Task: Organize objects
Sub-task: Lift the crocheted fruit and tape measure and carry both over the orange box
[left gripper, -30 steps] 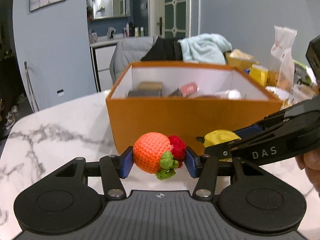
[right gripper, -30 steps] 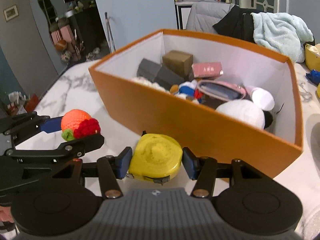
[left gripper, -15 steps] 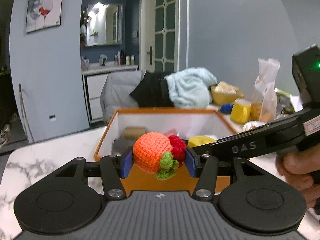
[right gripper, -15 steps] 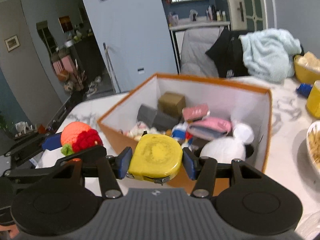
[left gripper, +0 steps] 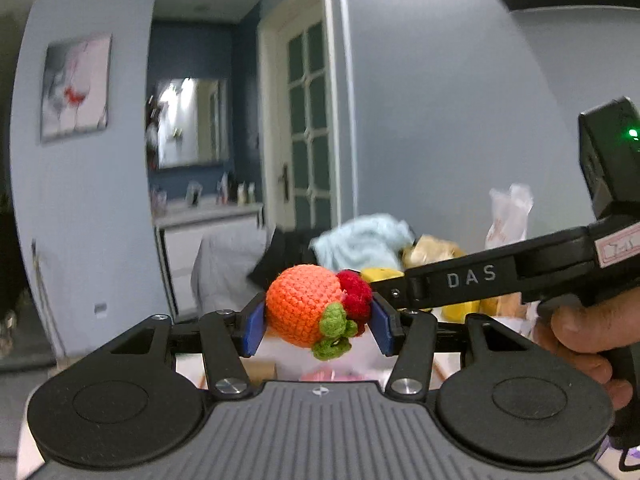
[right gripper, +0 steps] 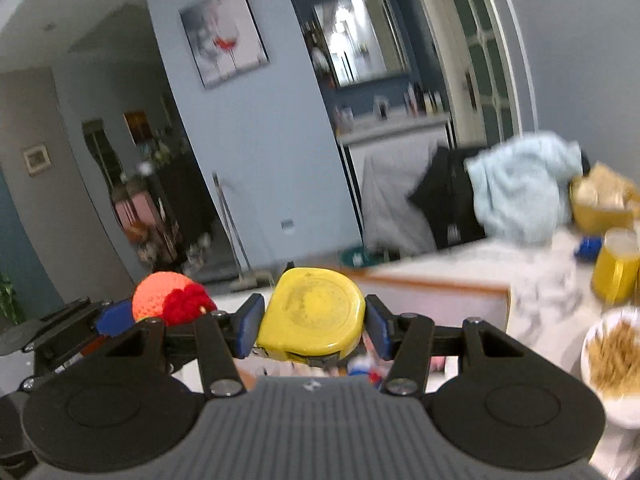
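Note:
My left gripper (left gripper: 316,322) is shut on a crocheted orange fruit (left gripper: 302,304) with a red tuft and green leaves, its blue pads pressing both sides. My right gripper (right gripper: 312,320) is shut on a yellow tape measure (right gripper: 312,314). Both are held high in the air, side by side. The right gripper shows in the left wrist view as a black arm (left gripper: 480,280) with a hand (left gripper: 588,332) on its grip. The crocheted fruit (right gripper: 168,300) shows at the left in the right wrist view. The orange box rim (right gripper: 432,282) sits below and behind the tape measure, mostly hidden.
On the marble table (right gripper: 540,292) at the right stand a yellow jar (right gripper: 616,268), a white bowl of snacks (right gripper: 612,356) and a yellow bowl (right gripper: 600,208). A pale blue towel (right gripper: 520,184) lies over a chair behind the table.
Both grippers have risen with their loads and tilted upward. The box has dropped from the middle of both views to the bottom, nearly out of sight.

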A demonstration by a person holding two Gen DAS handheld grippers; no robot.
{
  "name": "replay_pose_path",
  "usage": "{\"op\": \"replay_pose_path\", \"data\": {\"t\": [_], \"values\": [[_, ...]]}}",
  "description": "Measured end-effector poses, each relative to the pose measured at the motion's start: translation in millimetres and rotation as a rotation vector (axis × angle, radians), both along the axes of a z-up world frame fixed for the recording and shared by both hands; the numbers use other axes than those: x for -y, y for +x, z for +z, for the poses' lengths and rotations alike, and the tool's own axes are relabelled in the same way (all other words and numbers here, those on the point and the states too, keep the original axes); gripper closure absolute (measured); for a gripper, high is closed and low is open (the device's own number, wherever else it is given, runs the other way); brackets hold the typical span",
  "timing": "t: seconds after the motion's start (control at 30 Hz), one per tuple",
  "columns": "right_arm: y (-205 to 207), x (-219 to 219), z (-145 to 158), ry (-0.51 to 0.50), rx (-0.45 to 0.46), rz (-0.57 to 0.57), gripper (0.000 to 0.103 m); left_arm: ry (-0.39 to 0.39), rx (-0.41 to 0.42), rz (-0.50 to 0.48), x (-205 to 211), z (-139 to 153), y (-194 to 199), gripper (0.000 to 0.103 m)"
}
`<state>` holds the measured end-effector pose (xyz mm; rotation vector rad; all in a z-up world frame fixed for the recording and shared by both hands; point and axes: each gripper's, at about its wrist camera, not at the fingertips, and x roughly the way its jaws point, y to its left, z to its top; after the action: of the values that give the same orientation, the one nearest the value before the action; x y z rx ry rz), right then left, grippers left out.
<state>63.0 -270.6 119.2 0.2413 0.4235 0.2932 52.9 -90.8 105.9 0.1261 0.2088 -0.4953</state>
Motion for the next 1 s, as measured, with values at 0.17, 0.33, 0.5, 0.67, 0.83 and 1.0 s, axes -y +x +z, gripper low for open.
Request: {"op": "replay_pose_path", "data": {"t": [0.17, 0.33, 0.5, 0.67, 0.83, 1.0], "values": [[-6.7, 5.9, 35.6, 0.048, 0.065, 0.006, 0.047, -0.028, 0.038, -0.001, 8.3, 30.8, 1.4, 0.042], [-11.8, 10.9, 67.3, 0.083, 0.136, -0.005, 0.047, -0.054, 0.114, 0.005, 16.9, 54.1, 4.0, 0.042], [-7.0, 11.7, 84.3, 0.068, 0.180, -0.028, 0.047, -0.090, 0.127, 0.005, 19.7, 57.4, 20.8, 0.042], [20.6, 13.6, 75.2, 0.052, 0.136, -0.053, 0.047, -0.124, 0.069, 0.018, 18.3, 40.4, 47.4, 0.042], [53.5, 18.8, 55.2, 0.049, 0.058, -0.059, 0.047, -0.135, 0.005, 0.040, 15.4, 21.4, 65.9, 0.042], [85.6, 11.6, 32.8, -0.026, -0.001, -0.048, 0.047, -0.149, -0.099, 0.066, 7.7, -0.8, 91.2, 0.042]]}}
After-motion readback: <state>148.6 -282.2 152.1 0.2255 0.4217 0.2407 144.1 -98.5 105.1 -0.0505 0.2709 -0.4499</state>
